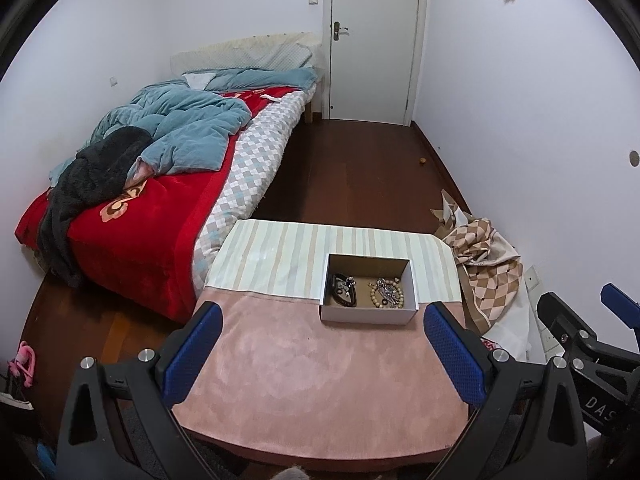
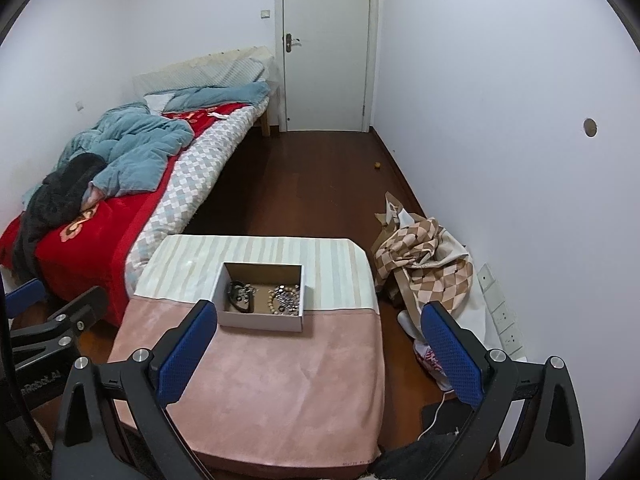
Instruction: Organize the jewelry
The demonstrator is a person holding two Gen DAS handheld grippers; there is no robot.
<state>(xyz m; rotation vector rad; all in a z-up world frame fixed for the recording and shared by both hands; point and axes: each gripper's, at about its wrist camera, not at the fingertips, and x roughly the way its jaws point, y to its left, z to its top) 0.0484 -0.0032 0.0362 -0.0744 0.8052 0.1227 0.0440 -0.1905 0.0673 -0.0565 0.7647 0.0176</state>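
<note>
A small white cardboard box [image 1: 368, 314] sits on the table where the pink cloth meets the striped cloth; it also shows in the right wrist view [image 2: 260, 322]. Inside lie a dark bracelet [image 1: 343, 289] on the left and a beaded bracelet with a sparkly piece [image 1: 387, 293] on the right, seen too in the right wrist view [image 2: 285, 299]. My left gripper [image 1: 322, 354] is open and empty, held above the pink cloth short of the box. My right gripper [image 2: 320, 354] is open and empty, above the table's near right part.
The table [image 1: 320, 392] has a pink cloth in front and a striped cloth [image 1: 280, 252] behind. A bed [image 1: 152, 184] with red and blue bedding stands left. A checked cloth heap [image 1: 484, 264] lies on the floor right. A closed door [image 1: 372, 40] is at the far end.
</note>
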